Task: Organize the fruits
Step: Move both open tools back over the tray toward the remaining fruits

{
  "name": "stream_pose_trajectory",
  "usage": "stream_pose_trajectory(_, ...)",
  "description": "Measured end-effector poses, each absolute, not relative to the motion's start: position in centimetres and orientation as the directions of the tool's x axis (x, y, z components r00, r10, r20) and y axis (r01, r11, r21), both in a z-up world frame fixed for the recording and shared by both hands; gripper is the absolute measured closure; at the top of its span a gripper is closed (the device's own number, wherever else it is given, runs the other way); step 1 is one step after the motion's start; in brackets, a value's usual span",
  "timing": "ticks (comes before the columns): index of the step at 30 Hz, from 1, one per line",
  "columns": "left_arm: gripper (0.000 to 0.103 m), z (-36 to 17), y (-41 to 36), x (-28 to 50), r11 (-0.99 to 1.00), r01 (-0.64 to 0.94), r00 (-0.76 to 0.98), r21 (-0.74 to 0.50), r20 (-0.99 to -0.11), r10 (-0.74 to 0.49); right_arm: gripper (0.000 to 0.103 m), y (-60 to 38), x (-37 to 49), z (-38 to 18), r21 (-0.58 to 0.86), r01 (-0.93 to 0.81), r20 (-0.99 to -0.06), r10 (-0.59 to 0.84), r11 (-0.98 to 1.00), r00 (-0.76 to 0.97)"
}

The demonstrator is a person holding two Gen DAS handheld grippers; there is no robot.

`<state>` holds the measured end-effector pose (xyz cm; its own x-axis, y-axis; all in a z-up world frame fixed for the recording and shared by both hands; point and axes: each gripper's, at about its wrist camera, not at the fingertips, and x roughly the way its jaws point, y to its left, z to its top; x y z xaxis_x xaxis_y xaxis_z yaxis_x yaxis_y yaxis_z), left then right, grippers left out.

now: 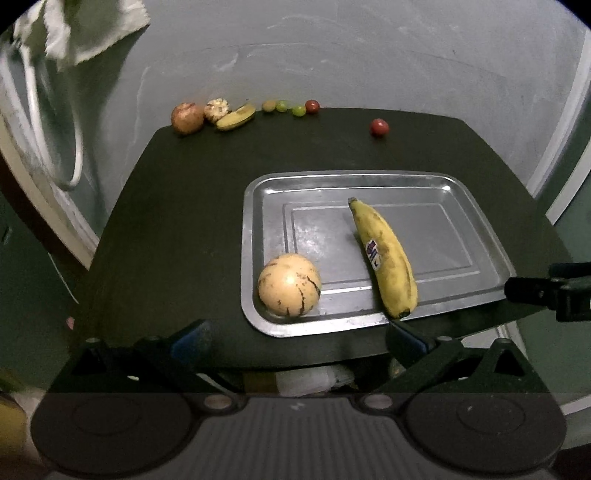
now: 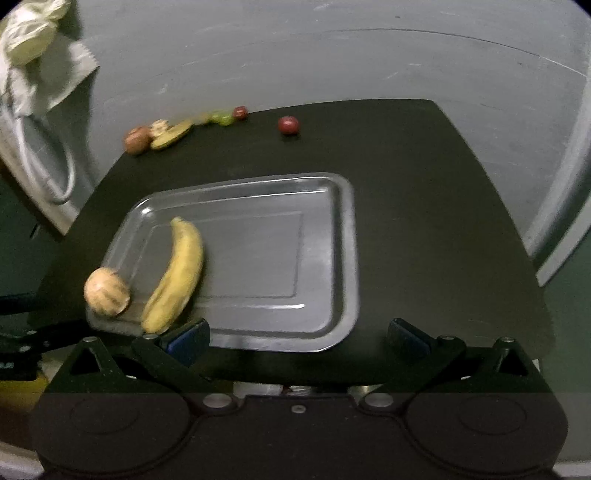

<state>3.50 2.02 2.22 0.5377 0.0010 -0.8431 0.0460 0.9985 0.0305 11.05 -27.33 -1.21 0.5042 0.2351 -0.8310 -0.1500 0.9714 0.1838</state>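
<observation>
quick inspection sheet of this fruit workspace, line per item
surface: dark tabletop, rectangular metal tray on it
job's things: yellow stickered banana and round tan speckled fruit in the tray; row of small fruits at the far edge; lone small red fruit apart from the row
clutter: nothing seen on the tabletop
grippers: left gripper open, empty; right gripper open, empty
cables: nothing seen
surroundings: grey wall, pale cloth hanging at upper left
</observation>
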Motion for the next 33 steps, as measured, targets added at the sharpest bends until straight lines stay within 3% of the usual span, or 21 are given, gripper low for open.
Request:
stream_pose_trajectory(5,0.0,2.9,1.3,4.9,0.994,0.097,0.55,0.053,-0.835,-0.009,0.001,-27.6,12.1,-1.2,0.19,-0.105,-0.816,0.217,0.976,0.536)
stream_pose_trajectory(19,0.0,3.7,3.7,13.6,0.988,0.151,0.596,-0.008,-0.797,-0.098,0.001,-23.1,17.3,-0.1,0.153,-0.184,-0.688,0.238,0.971,0.685)
stream_pose_trajectory(33,0.0,2.2,9.4,24.2,0.99,0.134,0.612,-0.046,-0.781,-0.119,0.001,-17.2,26.8,-0.7,0.122,-0.241,-0.693,0.256,0.963,0.674)
